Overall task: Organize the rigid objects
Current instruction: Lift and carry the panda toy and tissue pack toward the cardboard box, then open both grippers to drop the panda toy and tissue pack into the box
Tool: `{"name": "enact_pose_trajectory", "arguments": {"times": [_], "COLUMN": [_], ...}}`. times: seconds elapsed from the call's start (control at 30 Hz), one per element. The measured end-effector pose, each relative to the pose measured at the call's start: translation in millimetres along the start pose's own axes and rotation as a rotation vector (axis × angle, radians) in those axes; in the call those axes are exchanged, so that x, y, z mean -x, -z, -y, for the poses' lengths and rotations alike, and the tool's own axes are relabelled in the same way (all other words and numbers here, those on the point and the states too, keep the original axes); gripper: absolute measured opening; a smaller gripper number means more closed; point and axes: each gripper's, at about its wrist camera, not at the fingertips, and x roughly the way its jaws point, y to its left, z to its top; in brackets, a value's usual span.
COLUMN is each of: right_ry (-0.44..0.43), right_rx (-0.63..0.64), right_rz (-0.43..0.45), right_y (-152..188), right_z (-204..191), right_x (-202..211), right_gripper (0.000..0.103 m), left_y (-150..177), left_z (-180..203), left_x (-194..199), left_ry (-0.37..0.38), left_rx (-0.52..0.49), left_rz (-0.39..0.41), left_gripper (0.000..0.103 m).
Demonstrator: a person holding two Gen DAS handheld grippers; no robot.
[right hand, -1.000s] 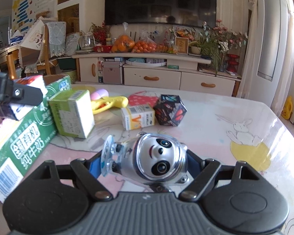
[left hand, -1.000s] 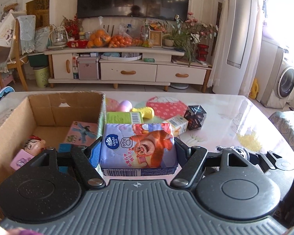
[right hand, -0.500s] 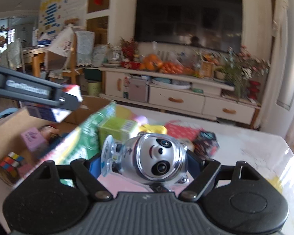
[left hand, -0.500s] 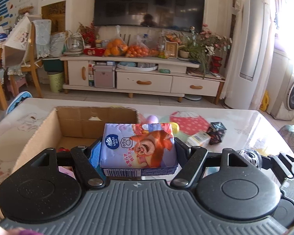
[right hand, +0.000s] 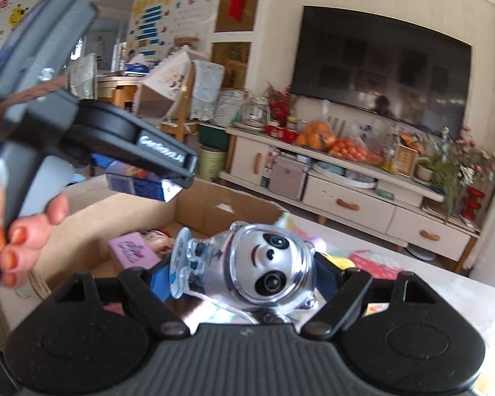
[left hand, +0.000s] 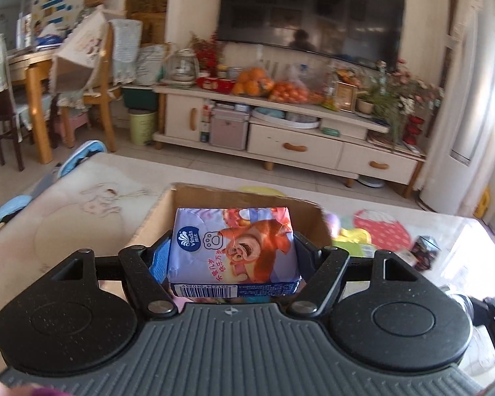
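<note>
My left gripper [left hand: 232, 250] is shut on a purple tissue pack [left hand: 234, 247] with a cartoon bear, held above the open cardboard box [left hand: 237, 194]. In the right wrist view the same left gripper [right hand: 168, 178] hangs at upper left over the box, a person's hand [right hand: 13, 241] on its handle and the tissue pack [right hand: 138, 186] in its jaws. My right gripper [right hand: 244, 274] is shut on a silver panda figure [right hand: 257, 274], just in front of the cardboard box [right hand: 214, 204]. Inside the box lie a pink item [right hand: 132, 252] and a doll [right hand: 158, 236].
On the table [left hand: 82, 217] to the right of the box lie a yellow toy [left hand: 353, 236], a red dotted mat [left hand: 382, 231] and a dark patterned cube [left hand: 424, 252]. A TV cabinet [left hand: 297, 138] with fruit stands beyond; chairs [left hand: 89, 76] are at far left.
Both grippers have moved left and risen, carrying the tissue pack and the panda over toward the box. The left gripper now looms larger in the right wrist view. The loose table items slid right.
</note>
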Motion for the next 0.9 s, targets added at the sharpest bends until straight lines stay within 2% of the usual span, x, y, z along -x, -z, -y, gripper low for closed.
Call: {"name": "enact_pose_trajectory", "arguments": {"times": [0.2,0.33,0.9], "right_ry": [-0.049,-0.078,-0.144], "right_rx": [0.056,0.089,0.125], "right_rz": [0.013,-0.001,-0.053], "right_y": [-6,-3,3], "right_z": [-23,-35,-53], "right_x": [-10,-18,-37], "right_gripper": [0.082,0.083,0.083], "left_y": [-6,-5,1], "left_z": [-11,-5,1], "left_x": [-9,-15,-17], "left_ry": [-0.042,-0.051,-0.063], "left_rx": [0.018,0.019,0.007], "left_rz": [-0.007,-0.023,-0.075], "left_gripper": [0.090,0.090,0.090]}}
